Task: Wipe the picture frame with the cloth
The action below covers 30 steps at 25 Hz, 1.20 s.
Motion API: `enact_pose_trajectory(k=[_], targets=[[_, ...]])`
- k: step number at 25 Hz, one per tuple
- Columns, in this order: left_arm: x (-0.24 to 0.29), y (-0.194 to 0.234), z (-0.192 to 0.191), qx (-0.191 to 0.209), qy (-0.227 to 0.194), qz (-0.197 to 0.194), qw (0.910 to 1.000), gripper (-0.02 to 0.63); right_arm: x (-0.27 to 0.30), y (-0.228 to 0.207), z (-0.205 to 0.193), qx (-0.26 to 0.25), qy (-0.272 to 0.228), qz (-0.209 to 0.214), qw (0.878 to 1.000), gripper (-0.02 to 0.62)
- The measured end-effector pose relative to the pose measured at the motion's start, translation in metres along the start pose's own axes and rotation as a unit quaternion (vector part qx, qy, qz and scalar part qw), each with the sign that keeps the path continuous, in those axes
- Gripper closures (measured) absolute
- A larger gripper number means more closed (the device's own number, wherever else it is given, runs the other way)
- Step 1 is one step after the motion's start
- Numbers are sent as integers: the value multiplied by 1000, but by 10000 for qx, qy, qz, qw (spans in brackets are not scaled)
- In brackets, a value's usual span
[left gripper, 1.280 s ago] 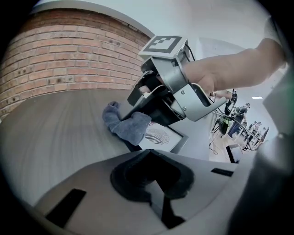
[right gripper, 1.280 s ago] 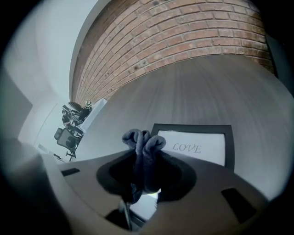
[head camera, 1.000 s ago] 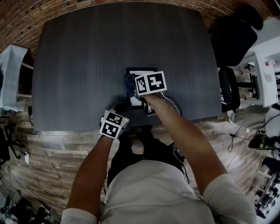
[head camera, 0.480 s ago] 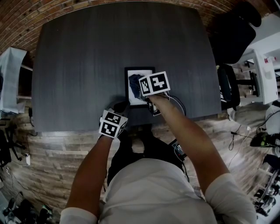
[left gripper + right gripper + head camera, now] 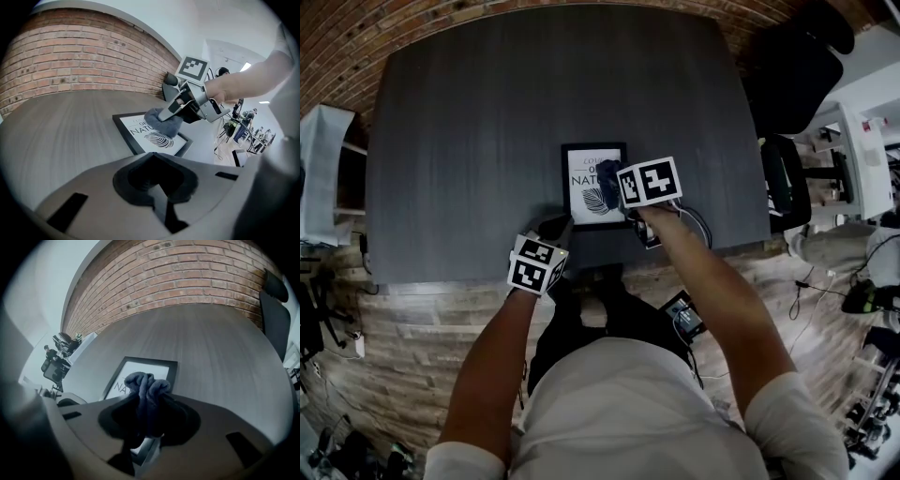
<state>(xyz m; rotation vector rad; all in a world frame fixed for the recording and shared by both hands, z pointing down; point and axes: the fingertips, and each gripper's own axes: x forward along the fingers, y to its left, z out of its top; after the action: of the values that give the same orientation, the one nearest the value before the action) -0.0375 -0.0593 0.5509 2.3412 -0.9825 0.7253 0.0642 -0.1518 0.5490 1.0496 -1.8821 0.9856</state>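
right gripper (image 5: 165, 115): clamped on the bunched cloth (image 5: 146, 390), which rests on the glass by the frame's right side.
left gripper (image 5: 553, 228): closed, empty, just beside the near-left corner.
picture frame (image 5: 584, 192): flat on the bench (image 5: 487, 112), near your edge, long axis running away from you.
next stroke: probably to your left.

Open table on three sides of the picture frame (image 5: 586, 199), with both grippers crowding its near side.

Beyond the frame and well out to its left and right, the dark table (image 5: 478, 141) lies bare, so those approaches are free. The right gripper (image 5: 162, 116), with the bunched cloth (image 5: 165, 126), stands over the frame's right half, and its arm crosses the near right corner. The left gripper (image 5: 557, 227) sits just beside the near left corner. The table's edge runs close along the frame's near side.
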Motion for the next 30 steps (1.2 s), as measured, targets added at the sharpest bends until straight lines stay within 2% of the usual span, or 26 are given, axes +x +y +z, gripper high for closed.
enact_pose_trajectory(k=[10, 16, 21, 27, 30], targets=[[-2, 0, 0, -52, -16, 26, 10000, 600, -16, -13, -8, 135, -188, 5, 9997, 465], [0, 1, 0, -149, -44, 125, 9998, 600, -28, -33, -8, 72, -321, -284, 9991, 468], [0, 2, -1, -485, -91, 226, 9985, 600, -46, -57, -6, 20, -501, -698, 9963, 474], [9, -27, -3, -571, 89, -114, 9983, 599, -61, -50, -1, 86, -723, -529, 9959, 474], [11, -30, -3, -820, 137, -230, 9963, 599, -63, -34, 2, 118, -794, -312, 9963, 474]])
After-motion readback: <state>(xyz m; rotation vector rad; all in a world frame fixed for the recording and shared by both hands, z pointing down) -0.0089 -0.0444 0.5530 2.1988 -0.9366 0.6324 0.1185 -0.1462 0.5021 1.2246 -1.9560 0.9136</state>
